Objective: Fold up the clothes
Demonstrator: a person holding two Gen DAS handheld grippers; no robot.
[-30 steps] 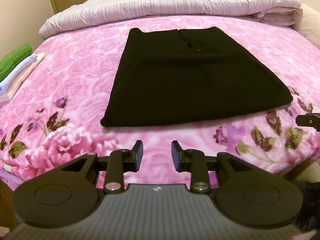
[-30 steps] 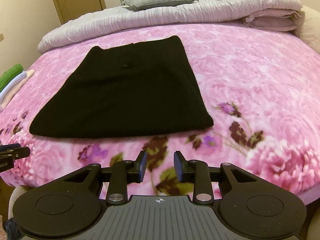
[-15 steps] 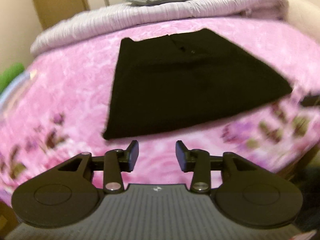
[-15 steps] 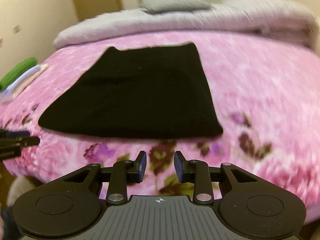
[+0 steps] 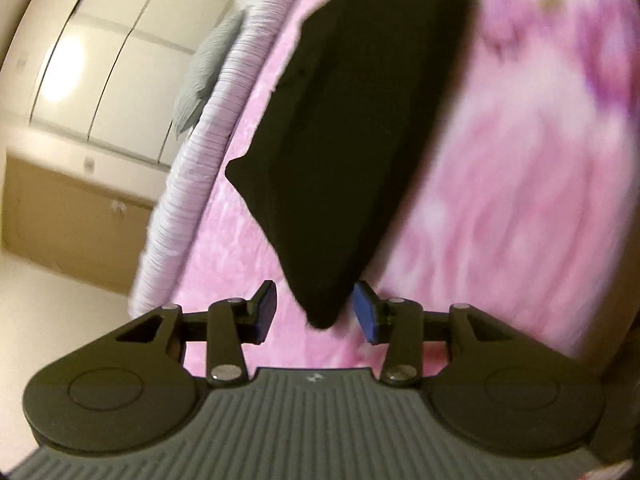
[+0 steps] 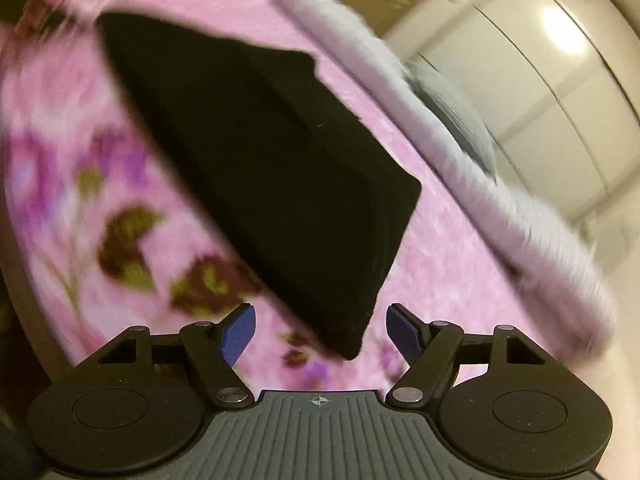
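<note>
A folded black garment (image 5: 348,136) lies flat on the pink flowered bedspread (image 5: 520,184). In the left wrist view the picture is rolled sideways; one near corner of the garment sits between the pads of my left gripper (image 5: 316,314), which is open. In the right wrist view the same black garment (image 6: 264,160) shows its other near corner between the blue pads of my right gripper (image 6: 320,330), also open wide. Neither gripper pinches the cloth. Both views are blurred.
A pale lilac ribbed quilt (image 5: 200,152) runs along the far side of the bed with a grey pillow (image 5: 204,76) behind it. White wardrobe doors (image 6: 532,52) and a wooden door (image 5: 68,216) stand beyond the bed.
Both grippers have dropped to the bedspread, rolled sideways and closed in on the two near corners of the black garment. Their jaws have opened wider.
</note>
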